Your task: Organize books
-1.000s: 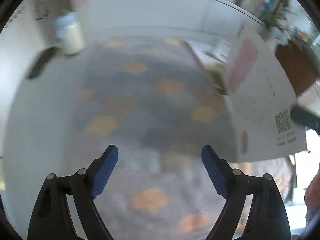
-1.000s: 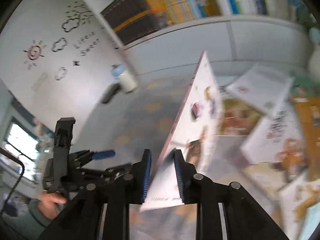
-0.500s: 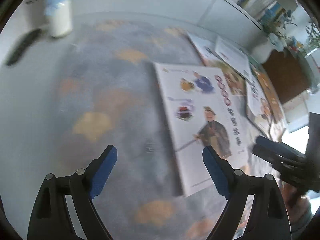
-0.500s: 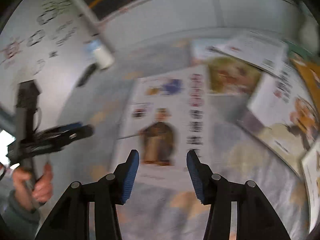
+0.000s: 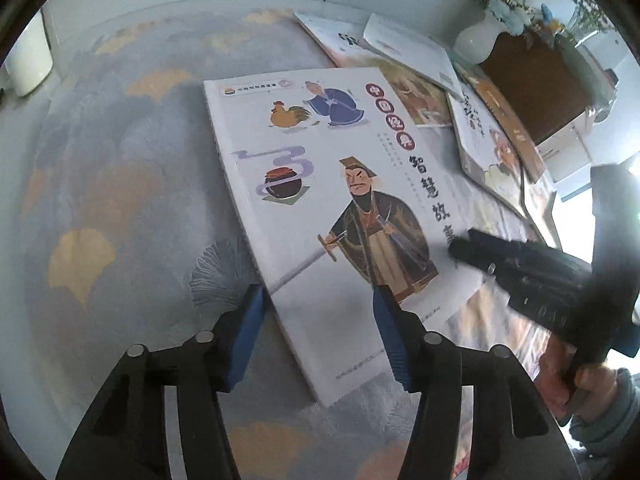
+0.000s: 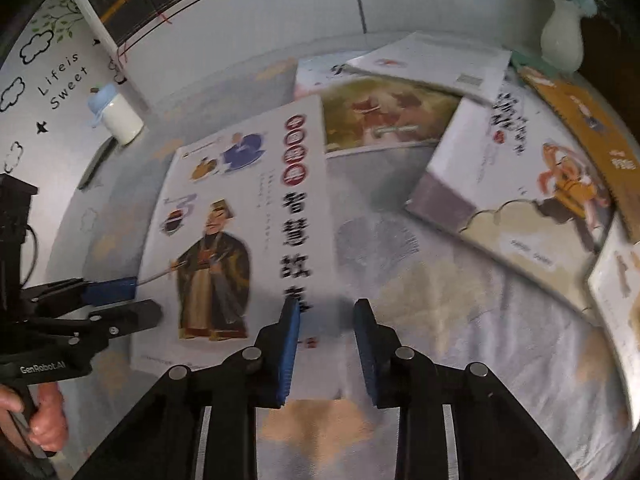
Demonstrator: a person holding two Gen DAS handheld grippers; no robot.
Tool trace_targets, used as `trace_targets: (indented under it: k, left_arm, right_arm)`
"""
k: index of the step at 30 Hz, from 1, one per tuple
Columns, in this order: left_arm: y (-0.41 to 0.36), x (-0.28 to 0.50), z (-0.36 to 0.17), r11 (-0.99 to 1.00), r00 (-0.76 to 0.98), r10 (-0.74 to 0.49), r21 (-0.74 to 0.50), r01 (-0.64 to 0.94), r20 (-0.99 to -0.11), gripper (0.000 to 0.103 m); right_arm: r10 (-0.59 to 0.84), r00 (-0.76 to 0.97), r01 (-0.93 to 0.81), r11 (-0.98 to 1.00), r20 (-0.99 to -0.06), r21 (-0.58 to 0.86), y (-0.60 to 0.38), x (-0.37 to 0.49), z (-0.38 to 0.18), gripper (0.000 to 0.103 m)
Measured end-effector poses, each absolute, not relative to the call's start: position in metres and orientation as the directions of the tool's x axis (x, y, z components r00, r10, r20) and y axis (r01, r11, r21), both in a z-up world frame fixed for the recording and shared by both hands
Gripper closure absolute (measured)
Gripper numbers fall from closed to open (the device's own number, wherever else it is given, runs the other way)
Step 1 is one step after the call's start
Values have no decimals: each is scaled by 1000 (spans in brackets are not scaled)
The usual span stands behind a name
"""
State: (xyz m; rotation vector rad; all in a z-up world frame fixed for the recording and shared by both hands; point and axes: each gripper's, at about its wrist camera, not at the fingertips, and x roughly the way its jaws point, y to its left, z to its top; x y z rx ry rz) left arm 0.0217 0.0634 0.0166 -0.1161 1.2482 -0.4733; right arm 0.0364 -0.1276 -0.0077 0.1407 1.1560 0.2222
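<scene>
While the white picture book (image 5: 320,184) lies flat, cover up, on the grey leaf-patterned cloth (image 5: 120,208) of the desk, both tongs are closing over its near end. From the left wrist view, the book runs from 12 o'clock down to 6 o'clock, with its spine edge on the left. The left tongs (image 5: 316,312) straddle that spine edge: one blue pad sits outside the edge, the other over the cover. The pads are apart and do not press the book. In the right wrist view, the right tongs (image 6: 324,320) stand over the book's near right corner. Their gap is narrow, and no grip on the book is visible.

This placement probably serves to square or slide the book, one tool at each side of its near end.

At 1 to 3 o'clock of the book, the remaining loose books (image 6: 516,184) lie overlapped and skewed, so sorting is judged to be at an early stage. Beyond them stands a white vase (image 6: 562,42). At 10 o'clock stands a blue-capped white bottle (image 6: 118,118). Shelved books (image 6: 136,4) line the far wall.
</scene>
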Motion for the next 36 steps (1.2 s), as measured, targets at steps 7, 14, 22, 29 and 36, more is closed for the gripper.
trace_targets:
  k: [7,14,22,29,36]
  left_arm:
    - [99,23,13,840,220,-535,-486,240,-816,50]
    - [93,5,16,845,180,-490,-414,337,-853,51]
    - [111,-4,40,749,230,-658,-590,301,-717,52]
    - [99,6,31,754,227,-653,-591,286,-723,51]
    - [98,8,14,810,267,-586,-548,208,-765,74]
  right_arm:
    - [359,351,-57,930,-865,363,-124,21,-10,74]
    - [313,337,-109,950,-888,293,-118,-2,-6,76]
    - [342,352,-91,939,-871,332,-120,-8,-9,76]
    - [401,350,-46,910,-846,412,-132,-12,-13,76]
    - [408,355,-44,906,-841,421,-136,-19,-13,76]
